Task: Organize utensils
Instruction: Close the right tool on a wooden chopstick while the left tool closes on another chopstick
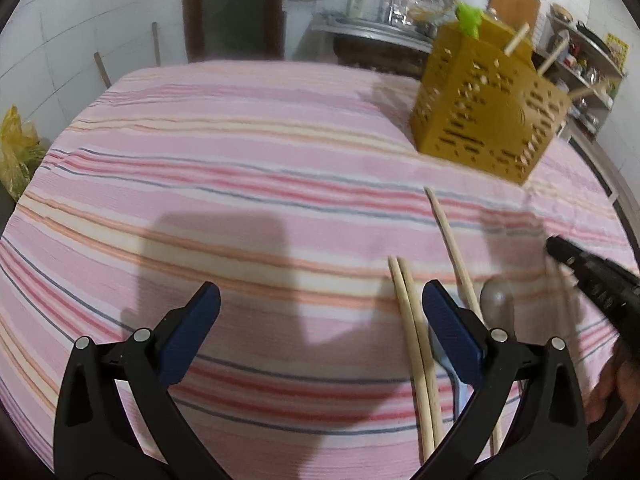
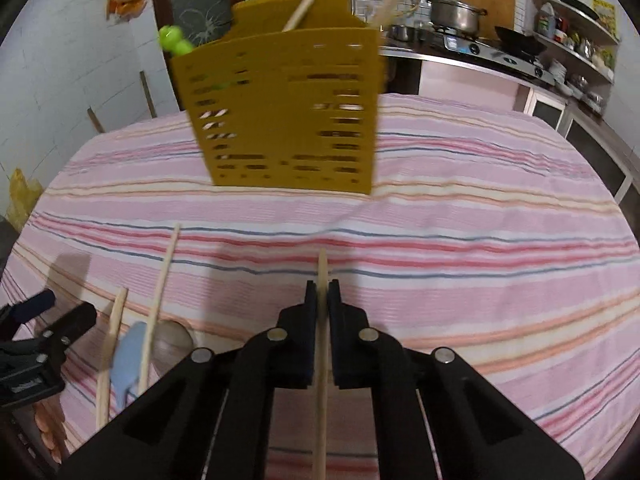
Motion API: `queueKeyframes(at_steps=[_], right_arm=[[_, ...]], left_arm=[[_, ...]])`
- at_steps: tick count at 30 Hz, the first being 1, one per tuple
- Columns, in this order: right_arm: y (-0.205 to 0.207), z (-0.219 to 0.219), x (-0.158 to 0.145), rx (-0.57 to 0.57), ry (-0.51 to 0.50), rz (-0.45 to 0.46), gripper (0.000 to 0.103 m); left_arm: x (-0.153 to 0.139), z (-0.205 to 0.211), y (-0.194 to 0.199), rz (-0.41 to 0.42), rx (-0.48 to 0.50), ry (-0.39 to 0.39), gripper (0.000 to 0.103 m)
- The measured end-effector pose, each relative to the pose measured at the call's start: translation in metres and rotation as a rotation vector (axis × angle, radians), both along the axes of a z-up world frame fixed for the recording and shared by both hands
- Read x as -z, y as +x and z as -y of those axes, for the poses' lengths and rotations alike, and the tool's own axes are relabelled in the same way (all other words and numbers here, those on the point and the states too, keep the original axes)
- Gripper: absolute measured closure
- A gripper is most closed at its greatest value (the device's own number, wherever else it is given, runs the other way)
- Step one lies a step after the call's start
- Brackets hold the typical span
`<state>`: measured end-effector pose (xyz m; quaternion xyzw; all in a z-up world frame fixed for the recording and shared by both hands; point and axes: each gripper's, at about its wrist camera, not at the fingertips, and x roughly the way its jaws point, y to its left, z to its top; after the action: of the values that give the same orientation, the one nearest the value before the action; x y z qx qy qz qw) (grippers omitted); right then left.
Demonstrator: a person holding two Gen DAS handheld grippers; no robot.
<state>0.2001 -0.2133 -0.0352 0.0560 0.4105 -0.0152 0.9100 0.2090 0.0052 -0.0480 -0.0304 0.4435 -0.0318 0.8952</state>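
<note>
At upper centre of the right wrist view, a yellow holder [image 2: 280,112] stands on the striped cloth [image 2: 480,240], holding chopsticks and a green utensil [image 2: 174,40]. Right gripper [image 2: 322,300] clamps one chopstick [image 2: 322,360]; left gripper [image 1: 320,300] gapes over a loose pair [image 1: 412,340] at lower right.

1. table [image 1: 248,168] covered all over with a pink striped cloth [image 2: 480,248].
2. a yellow perforated holder [image 1: 486,114] stands on the cloth toward the far side.
3. nearer, a pair of chopsticks [image 1: 414,344] lies side by side, touching.
4. just beside them a single chopstick [image 1: 452,252] lies at a slant.
5. a spoon [image 1: 496,300] and a pale blue utensil [image 2: 128,354] lie by that stick, partly hidden.
</note>
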Motion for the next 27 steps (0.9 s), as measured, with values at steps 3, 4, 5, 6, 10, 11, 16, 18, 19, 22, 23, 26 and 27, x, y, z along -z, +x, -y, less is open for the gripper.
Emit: queueKeyframes(at_steps=[3,4,5,6,10,11,16,18,19,22,23,26,27], right_arm=[[-0.008,0.01,-0.001,0.017,0.007,0.007,0.097],[-0.01,0.01,0.0,0.02,0.011,0.011,0.097],[-0.009,0.012,-0.001,0.021,0.014,0.013,0.097],[-0.009,0.011,0.001,0.021,0.017,0.016,0.097],[-0.009,0.022,0.008,0.025,0.036,0.011,0.097],[-0.01,0.024,0.009,0.029,0.04,0.011,0.097],[-0.013,0.033,0.011,0.044,0.045,0.001,0.097],[-0.014,0.034,0.013,0.055,0.043,-0.005,0.097],[-0.015,0.035,0.014,0.061,0.041,-0.005,0.097],[-0.018,0.036,0.014,0.07,0.024,0.001,0.097],[-0.019,0.036,0.013,0.072,0.016,0.002,0.097],[-0.02,0.039,0.014,0.078,0.005,0.001,0.097],[-0.019,0.039,0.015,0.076,0.005,-0.002,0.097]], left_arm=[[0.007,0.004,-0.001,-0.027,0.016,0.011,0.008],[0.007,0.004,-0.001,-0.028,0.016,0.016,0.008],[0.008,0.006,-0.002,-0.022,0.015,0.026,0.008],[0.008,0.006,-0.002,-0.02,0.015,0.032,0.008],[0.009,0.005,-0.005,-0.017,0.003,0.048,0.008],[0.01,0.005,-0.006,-0.017,-0.002,0.052,0.008],[0.011,0.006,-0.008,-0.019,-0.007,0.067,0.008],[0.012,0.011,-0.007,-0.027,-0.003,0.087,0.008],[0.012,0.014,-0.007,-0.029,-0.004,0.096,0.01],[0.011,0.021,-0.009,-0.022,-0.003,0.11,0.02],[0.01,0.024,-0.01,-0.02,-0.003,0.11,0.023],[0.008,0.035,-0.012,-0.011,0.006,0.116,0.041],[0.007,0.039,-0.012,-0.008,0.016,0.123,0.049]])
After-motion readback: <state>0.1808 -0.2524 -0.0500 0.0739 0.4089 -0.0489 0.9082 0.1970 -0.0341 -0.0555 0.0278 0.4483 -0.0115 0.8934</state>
